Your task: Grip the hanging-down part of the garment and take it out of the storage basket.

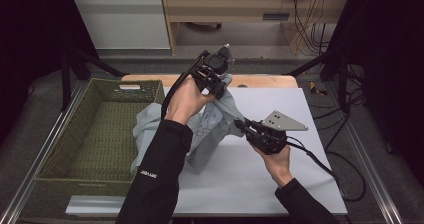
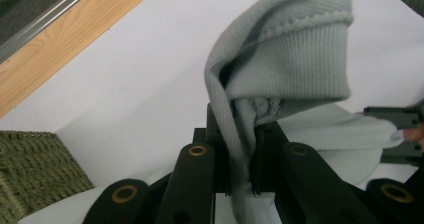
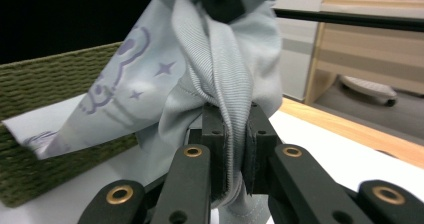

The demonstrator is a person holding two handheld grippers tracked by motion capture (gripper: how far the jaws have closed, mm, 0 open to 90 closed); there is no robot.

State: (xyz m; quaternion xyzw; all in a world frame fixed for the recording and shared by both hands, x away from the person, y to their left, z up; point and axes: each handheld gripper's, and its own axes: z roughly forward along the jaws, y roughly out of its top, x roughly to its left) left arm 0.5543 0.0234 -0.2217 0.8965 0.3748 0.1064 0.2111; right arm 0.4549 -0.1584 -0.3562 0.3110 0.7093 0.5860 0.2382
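1. High view: I am holding a pale blue-grey garment [image 1: 212, 121] up over the white table [image 1: 280, 169] with both tools. My left gripper [image 1: 218, 86] is lifting one part of the cloth high near the far wooden edge, while my right gripper [image 1: 240, 126] is pinching another part lower, toward the middle of the table. The rest of the garment is trailing down to the tabletop and draping over the near wall of the green woven basket [image 1: 65, 149] standing at the left.

2. Left gripper view: My left gripper [image 2: 243, 156] is clamping its jaws on a gathered fold of the garment [image 2: 295, 59], whose ribbed cuff is flopping over just above them. The basket [image 2: 30, 169] is showing at lower left.

3. Right gripper view: My right gripper [image 3: 231, 149] is squeezing its jaws on a ribbed fold of the garment [image 3: 220, 54], which is hanging from above and showing a purple print with stars. The basket [image 3: 55, 79] is standing behind it at left.
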